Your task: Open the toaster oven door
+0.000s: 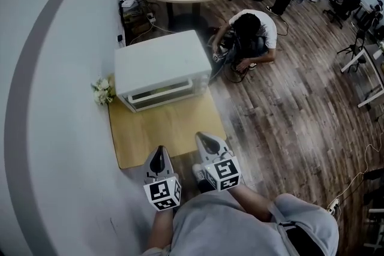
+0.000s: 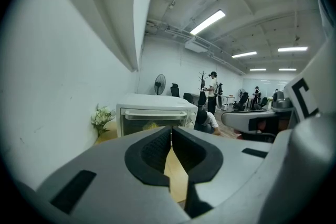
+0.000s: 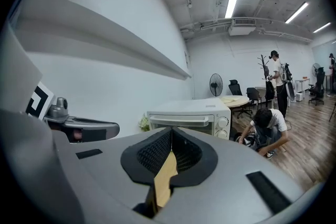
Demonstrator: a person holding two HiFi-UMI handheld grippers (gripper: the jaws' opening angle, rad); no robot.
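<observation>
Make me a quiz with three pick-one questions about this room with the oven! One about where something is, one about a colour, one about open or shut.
1. Where is the little bunch of white flowers?
A. on a round table
B. beside the boxy toaster oven, against the wall
C. on top of the oven

2. What colour is the toaster oven?
A. black
B. red
C. white

3. How is the oven's glass door?
A. shut
B. hanging wide open
C. taken off

Answers:
1 B, the flowers sit at the oven's side, by the wall.
2 C, its top and front are white.
3 A, the door stands flat against the front with its handle at the top.
</observation>
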